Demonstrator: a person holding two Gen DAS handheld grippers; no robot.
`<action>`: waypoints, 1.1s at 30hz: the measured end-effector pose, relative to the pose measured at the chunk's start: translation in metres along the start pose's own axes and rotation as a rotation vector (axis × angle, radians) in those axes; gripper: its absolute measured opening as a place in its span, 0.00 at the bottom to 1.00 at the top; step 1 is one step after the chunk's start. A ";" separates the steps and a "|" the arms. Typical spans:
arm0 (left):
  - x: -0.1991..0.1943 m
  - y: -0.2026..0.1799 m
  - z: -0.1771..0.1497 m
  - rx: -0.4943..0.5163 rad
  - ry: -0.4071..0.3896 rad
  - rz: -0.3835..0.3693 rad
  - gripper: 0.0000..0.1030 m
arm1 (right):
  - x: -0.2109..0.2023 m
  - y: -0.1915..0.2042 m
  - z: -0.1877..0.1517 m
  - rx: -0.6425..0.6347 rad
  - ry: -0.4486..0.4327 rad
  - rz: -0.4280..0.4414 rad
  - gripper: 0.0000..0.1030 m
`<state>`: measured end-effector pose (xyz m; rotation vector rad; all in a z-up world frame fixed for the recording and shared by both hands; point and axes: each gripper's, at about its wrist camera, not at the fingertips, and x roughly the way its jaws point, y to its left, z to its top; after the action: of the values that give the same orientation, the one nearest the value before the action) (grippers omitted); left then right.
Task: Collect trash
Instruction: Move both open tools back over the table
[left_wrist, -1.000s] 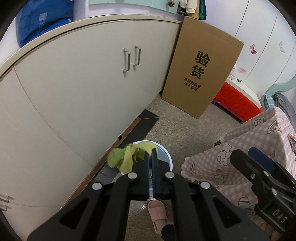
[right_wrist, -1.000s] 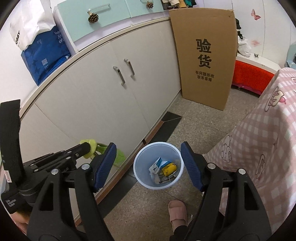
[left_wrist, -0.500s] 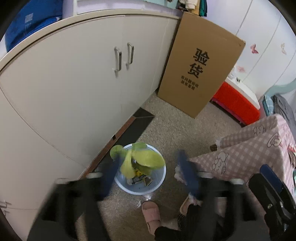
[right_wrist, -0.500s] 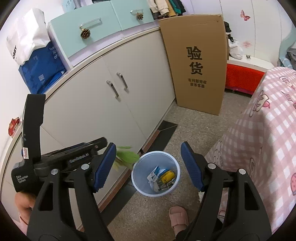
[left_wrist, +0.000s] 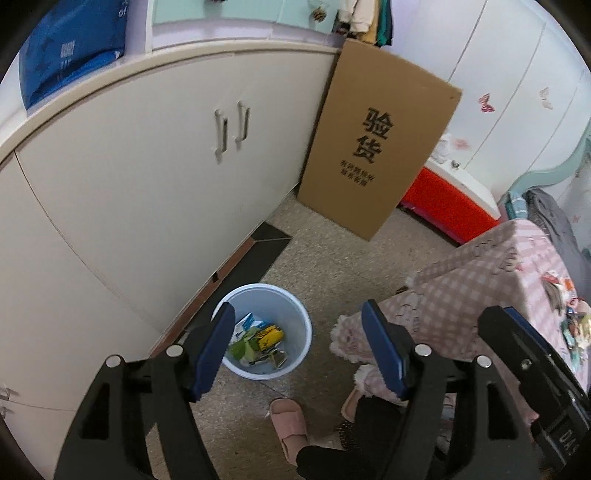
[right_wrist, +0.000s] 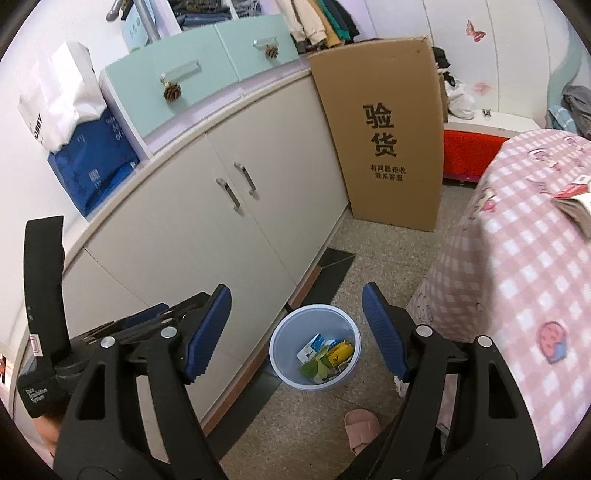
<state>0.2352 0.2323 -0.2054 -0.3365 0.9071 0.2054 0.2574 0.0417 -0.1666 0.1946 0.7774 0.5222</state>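
Observation:
A pale blue waste bin (left_wrist: 295, 306) (right_wrist: 280, 332) stands on the floor beside the cabinet. Inside it lies a green wrapper (left_wrist: 242, 347) (right_wrist: 312, 367) among a yellow packet (left_wrist: 271, 334) (right_wrist: 341, 352) and a white-and-blue one (right_wrist: 314, 345). My left gripper (left_wrist: 299, 347) hangs high above the bin, open, nothing between its blue pads. My right gripper (right_wrist: 295, 325) is also open and empty above the bin; its view shows the left gripper's body (right_wrist: 122, 328) at the lower left.
A long cream cabinet (left_wrist: 147, 192) runs along the left. A tall cardboard box (left_wrist: 376, 140) leans at its far end, a red box (left_wrist: 443, 203) behind it. A table under a pink checked cloth (right_wrist: 524, 280) fills the right, with items on it. A person's pink slipper (left_wrist: 290, 424) is near the bin.
The left gripper, shut on the green wrapper a second ago, has opened; the wrapper dropped into the bin. Both grippers have risen and drawn back.

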 end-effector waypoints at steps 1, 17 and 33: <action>-0.008 -0.006 -0.001 0.006 -0.010 -0.015 0.68 | -0.005 -0.001 0.000 0.003 -0.007 0.000 0.71; -0.071 -0.133 -0.024 0.230 -0.085 -0.145 0.73 | -0.118 -0.086 0.004 -0.056 -0.081 -0.178 0.75; -0.045 -0.264 -0.046 0.445 -0.013 -0.221 0.75 | -0.150 -0.257 -0.006 -0.046 0.069 -0.497 0.75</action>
<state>0.2573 -0.0318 -0.1433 -0.0197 0.8692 -0.1982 0.2607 -0.2559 -0.1696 -0.0623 0.8450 0.0754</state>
